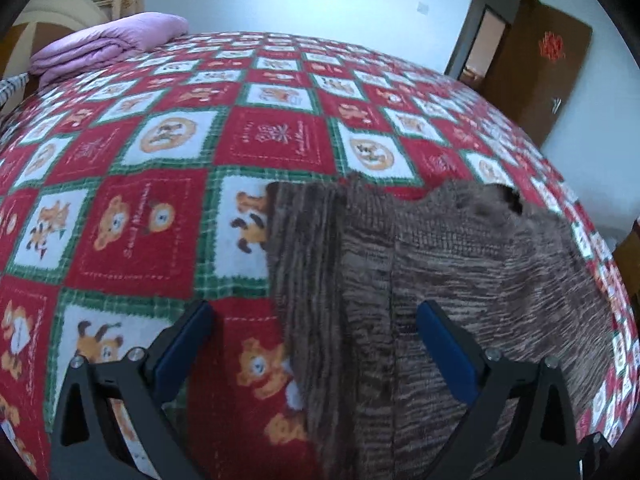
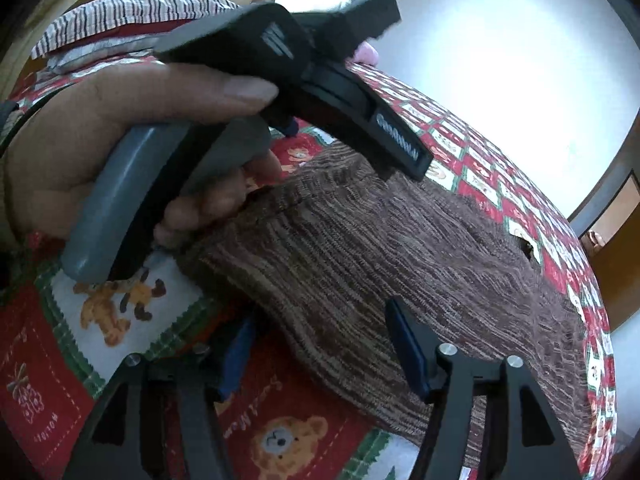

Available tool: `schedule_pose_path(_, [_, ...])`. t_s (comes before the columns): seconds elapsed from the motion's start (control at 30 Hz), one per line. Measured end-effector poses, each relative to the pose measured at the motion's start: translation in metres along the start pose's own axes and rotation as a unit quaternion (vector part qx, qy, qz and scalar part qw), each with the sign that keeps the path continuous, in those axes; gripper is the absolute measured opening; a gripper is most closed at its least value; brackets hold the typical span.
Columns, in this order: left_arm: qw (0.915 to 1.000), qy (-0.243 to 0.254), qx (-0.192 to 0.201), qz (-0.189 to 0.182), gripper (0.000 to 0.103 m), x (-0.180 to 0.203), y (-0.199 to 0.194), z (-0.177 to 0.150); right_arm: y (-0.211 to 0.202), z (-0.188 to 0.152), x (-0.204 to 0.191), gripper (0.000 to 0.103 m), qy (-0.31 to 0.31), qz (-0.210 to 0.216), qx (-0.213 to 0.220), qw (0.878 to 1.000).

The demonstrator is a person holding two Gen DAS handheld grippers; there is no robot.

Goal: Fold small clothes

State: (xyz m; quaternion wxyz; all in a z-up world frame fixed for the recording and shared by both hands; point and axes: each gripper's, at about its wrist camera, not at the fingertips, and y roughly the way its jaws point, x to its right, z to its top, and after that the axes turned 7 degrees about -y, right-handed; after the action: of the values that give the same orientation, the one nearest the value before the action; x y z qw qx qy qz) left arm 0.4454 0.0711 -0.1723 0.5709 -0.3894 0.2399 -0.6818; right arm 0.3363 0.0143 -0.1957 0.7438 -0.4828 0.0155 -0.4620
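Grippers first: left gripper point(image 1: 314, 320) has fingers spread wide, nothing between the blue pads; it hovers low over the left edge of the brown knit garment point(image 1: 440, 280), w/ one finger over the blanket and the other over the knit. Right gripper point(image 2: 320, 344) is likewise apart and empty, straddling the near edge of the same garment (near finger partly hidden behind cloth, so contact can't be judged). In the right wrist view the person's left hand point(image 2: 120, 140) wraps the grey handle of the left tool, knuckles just beside the garment's folded edge.

Garment lies on the red-and-white bear-print blanket point(image 1: 140, 220) covering the bed, toward its right side. It looks already doubled at least once: a ribbed band lies lengthwise along the left side w/ a raised fold ridge, and a notch or opening shows at the far edge. Not yet compact tho; far edge is ragged and uneven.

Judgement: roughly mid-task. Likely left: another fold, then squaring edges. Purple folded quilt point(image 1: 112, 44) sits far back, well apart.
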Motion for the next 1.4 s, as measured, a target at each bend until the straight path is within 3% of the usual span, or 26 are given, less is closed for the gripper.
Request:
schedule_pose_path(0.1, [0.9999,0.011,-0.004,0.008,0.103,0.005,0.002,0.001,0.002,0.000,0.003,0.066,0.009,0.008,0.000,1.000])
schedule_pose_path(0.53, [0.9994,0.027,-0.001,-0.023,0.069,0.010,0.003,0.005,0.008,0.002,0.011,0.066,0.016,0.015,0.001,1.000])
schedule_pose_path(0.87, [0.9993,0.014,-0.006,-0.035,0.065,0.007,0.006,0.009,0.018,0.000,0.023,0.066,0.025,0.025,-0.001,0.999])
schedule_pose_path(1.0, [0.9984,0.011,-0.010,-0.054,0.036,0.008,0.004,0.010,0.020,-0.003,0.026,0.066,0.023,0.021,0.002,1.000])
schedule_pose_path(1.13, [0.9973,-0.002,-0.018,-0.070,0.020,0.005,0.003,0.013,0.016,-0.002,0.017,0.062,0.003,0.003,0.005,1.000])
schedule_pose_path(1.37, [0.9929,-0.042,-0.032,-0.107,0.019,-0.007,0.006,0.017,0.014,0.001,0.002,0.062,-0.036,-0.041,0.003,0.999])
schedule_pose_path(1.4, [0.9920,-0.051,-0.036,-0.109,0.024,-0.009,0.007,0.017,0.014,0.001,-0.001,0.062,-0.044,-0.049,0.004,0.998])
